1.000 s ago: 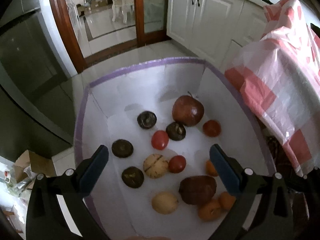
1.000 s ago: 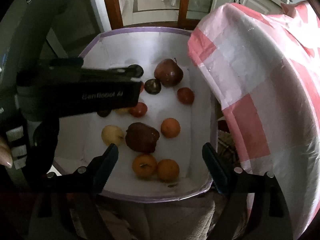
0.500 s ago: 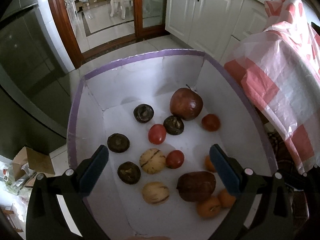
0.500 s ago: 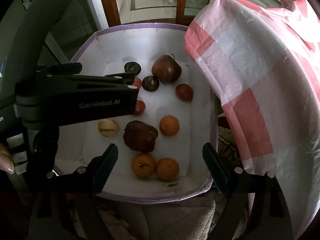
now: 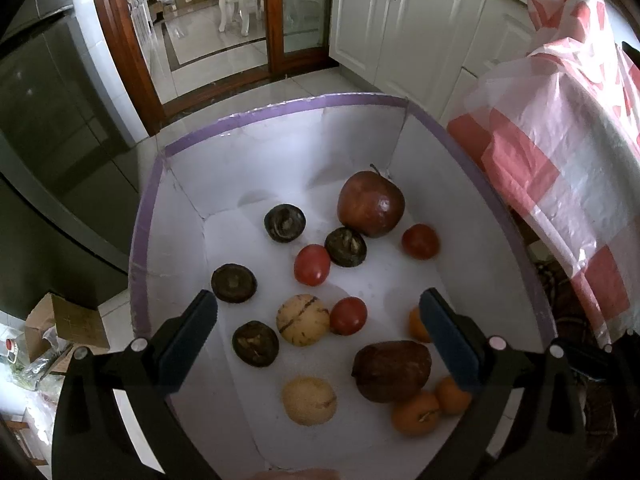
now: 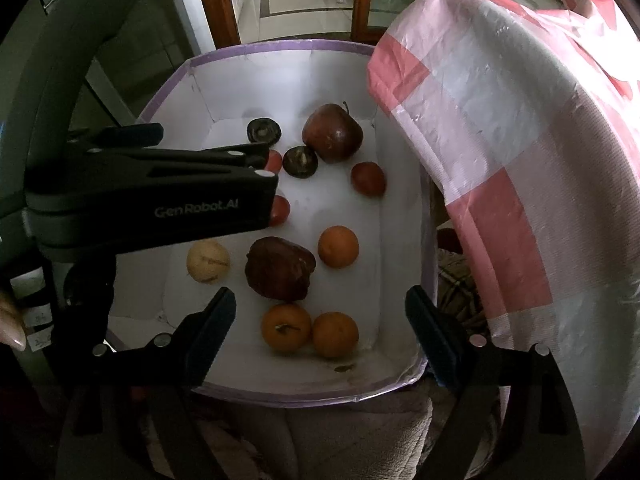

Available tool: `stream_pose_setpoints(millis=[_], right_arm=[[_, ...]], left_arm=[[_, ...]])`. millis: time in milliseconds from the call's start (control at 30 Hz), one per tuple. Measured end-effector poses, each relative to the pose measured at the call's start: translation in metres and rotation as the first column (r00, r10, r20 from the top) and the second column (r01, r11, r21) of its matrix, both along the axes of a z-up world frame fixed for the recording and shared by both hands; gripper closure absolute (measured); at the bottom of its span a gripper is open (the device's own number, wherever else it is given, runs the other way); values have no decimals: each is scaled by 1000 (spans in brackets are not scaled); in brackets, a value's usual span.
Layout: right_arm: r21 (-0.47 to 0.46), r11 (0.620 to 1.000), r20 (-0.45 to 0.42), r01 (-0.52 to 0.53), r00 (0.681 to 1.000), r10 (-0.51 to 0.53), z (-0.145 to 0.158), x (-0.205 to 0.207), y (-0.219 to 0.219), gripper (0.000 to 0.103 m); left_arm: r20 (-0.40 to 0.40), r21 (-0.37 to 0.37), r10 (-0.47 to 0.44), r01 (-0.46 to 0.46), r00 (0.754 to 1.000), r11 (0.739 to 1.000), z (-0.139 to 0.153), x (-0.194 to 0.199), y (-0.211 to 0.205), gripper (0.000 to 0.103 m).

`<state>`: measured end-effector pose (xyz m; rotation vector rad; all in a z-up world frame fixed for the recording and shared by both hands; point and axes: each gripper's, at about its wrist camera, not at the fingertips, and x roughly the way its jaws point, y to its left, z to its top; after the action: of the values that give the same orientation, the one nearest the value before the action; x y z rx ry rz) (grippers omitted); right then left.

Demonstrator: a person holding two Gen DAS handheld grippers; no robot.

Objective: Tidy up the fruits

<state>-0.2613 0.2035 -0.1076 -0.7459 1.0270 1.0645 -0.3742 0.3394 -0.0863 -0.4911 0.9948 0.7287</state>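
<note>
"GenRobot.AI" was printed in pale letters on the left gripper (image 6: pixel 256 160), seen side-on from the right wrist view. Both the left gripper (image 5: pixel 318 332) and the right gripper (image 6: pixel 320 320) hung spread wide and empty above the fruits (image 5: pixel 308 268), which lay scattered in a white box (image 5: pixel 280 152) with a purple rim. A pink checked plastic sheet (image 6: pixel 520 160) draped at right; tiled floor and white cabinets (image 5: pixel 400 20) lay beyond.

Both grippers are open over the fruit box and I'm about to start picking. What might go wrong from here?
1. The two oranges by the near wall touch each other and sit against the dark wrinkled fruit, so closing on one may shove the others.
2. The left gripper hangs over the box ahead of the right gripper; they could collide.
3. The fruit looks round and may roll.
</note>
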Motion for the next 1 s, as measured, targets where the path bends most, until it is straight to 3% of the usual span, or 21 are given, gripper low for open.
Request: stream_pose_setpoints(millis=[1000], right_arm=[[-17, 1000, -6, 2, 1000, -2, -1, 0, -1, 18]], left_arm=[[-4, -1, -2, 2, 1000, 1000, -1, 0, 1, 2]])
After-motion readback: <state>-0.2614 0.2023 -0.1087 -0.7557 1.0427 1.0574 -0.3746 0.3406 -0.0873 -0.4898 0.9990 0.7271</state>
